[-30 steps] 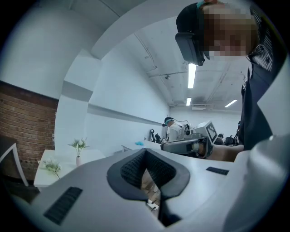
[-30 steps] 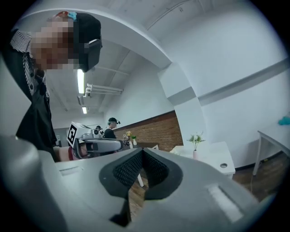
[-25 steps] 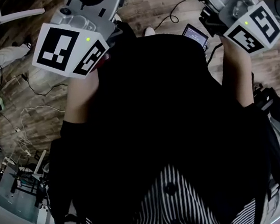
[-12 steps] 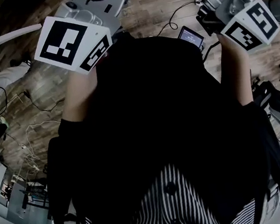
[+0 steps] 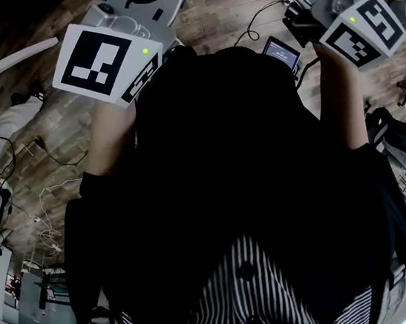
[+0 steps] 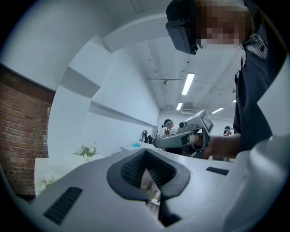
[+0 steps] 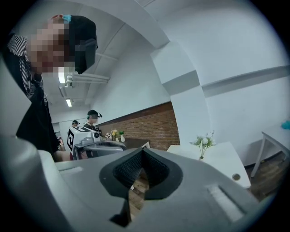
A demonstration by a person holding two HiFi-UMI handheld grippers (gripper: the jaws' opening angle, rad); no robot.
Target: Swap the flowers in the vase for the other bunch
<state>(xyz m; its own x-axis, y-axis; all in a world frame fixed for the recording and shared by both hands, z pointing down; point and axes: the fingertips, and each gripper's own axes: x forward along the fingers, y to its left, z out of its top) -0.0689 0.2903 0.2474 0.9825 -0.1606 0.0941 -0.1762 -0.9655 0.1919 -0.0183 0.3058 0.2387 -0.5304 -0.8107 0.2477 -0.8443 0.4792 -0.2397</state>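
A small bunch of white flowers (image 7: 203,142) stands upright in a vase on a white table (image 7: 226,159), far ahead in the right gripper view. The left gripper view shows the white flowers (image 6: 87,151) at its left, also far off. My left gripper (image 6: 146,153) is shut with nothing between its jaws. My right gripper (image 7: 142,152) is shut and empty too. In the head view only their marker cubes show, the left cube (image 5: 105,62) and the right cube (image 5: 361,27), held out in front of my dark apron; the jaws run off the top edge.
Cables (image 5: 49,186) and gear lie on the wooden floor (image 5: 219,13). A dark counter with small potted flowers (image 7: 117,134) runs along a brick wall (image 7: 149,124). Other people (image 7: 93,117) stand in the background. Another white table (image 7: 274,138) is at the right.
The floor, cables and white frame have slid across the head view as I move over the room. Both grippers keep their place in front of my body.
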